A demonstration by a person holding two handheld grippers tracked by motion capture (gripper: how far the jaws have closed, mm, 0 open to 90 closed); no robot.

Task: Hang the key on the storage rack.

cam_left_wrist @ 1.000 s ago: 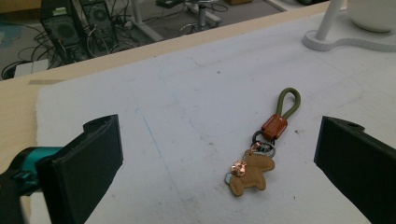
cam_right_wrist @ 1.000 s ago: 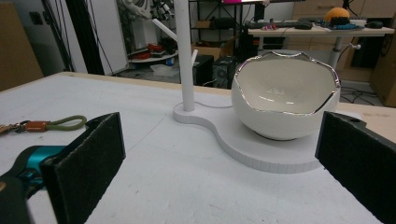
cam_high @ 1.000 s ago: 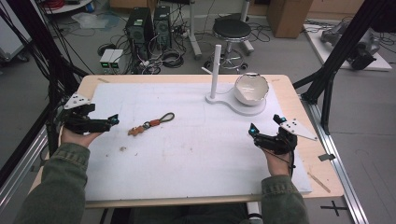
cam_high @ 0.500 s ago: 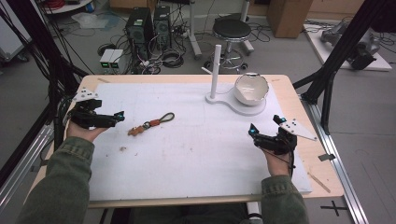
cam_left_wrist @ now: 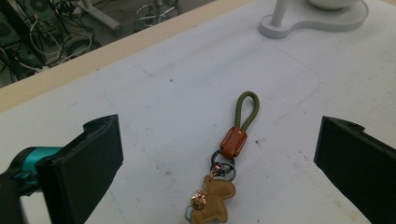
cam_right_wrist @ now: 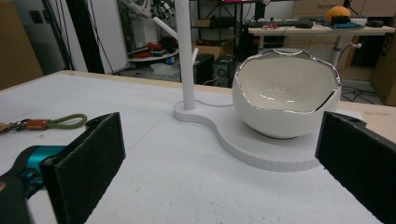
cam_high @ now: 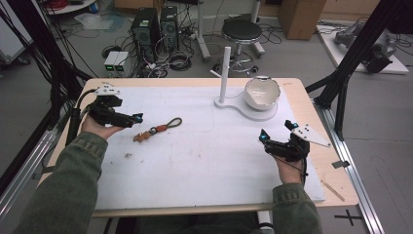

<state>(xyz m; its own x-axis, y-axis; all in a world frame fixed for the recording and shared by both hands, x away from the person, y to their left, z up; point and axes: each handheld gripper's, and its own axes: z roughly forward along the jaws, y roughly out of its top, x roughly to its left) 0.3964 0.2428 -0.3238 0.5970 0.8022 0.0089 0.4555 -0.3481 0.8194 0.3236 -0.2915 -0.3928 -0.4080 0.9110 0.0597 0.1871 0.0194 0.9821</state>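
- Counter (cam_high: 204, 161) is carrying a white mat; wood rim is showing along the far and right edges. The mat's middle and near half are lying bare, so there is wide room between the two hands.
- White stand (cam_high: 242, 105) with an upright post is sitting at far right, a silver-rimmed, eggshell-shaped white bowl (cam_high: 261, 92) resting on its base, close to the far edge.
- Keychain (cam_high: 157, 130) is lying flat left of centre: olive cord loop, orange clip, tan leather dog charm. Well apart from the stand.
- Left tongs (cam_high: 138, 117) are hovering just left of the keychain, jaws spread wide, gripping nothing; in the left gripper view the keychain (cam_left_wrist: 229, 161) is lying between the jaw lines, untouched.
- Right tongs (cam_high: 263, 137) are sitting near the right edge, jaws spread wide, empty, facing the bowl (cam_right_wrist: 286, 92) and stand (cam_right_wrist: 243, 135).
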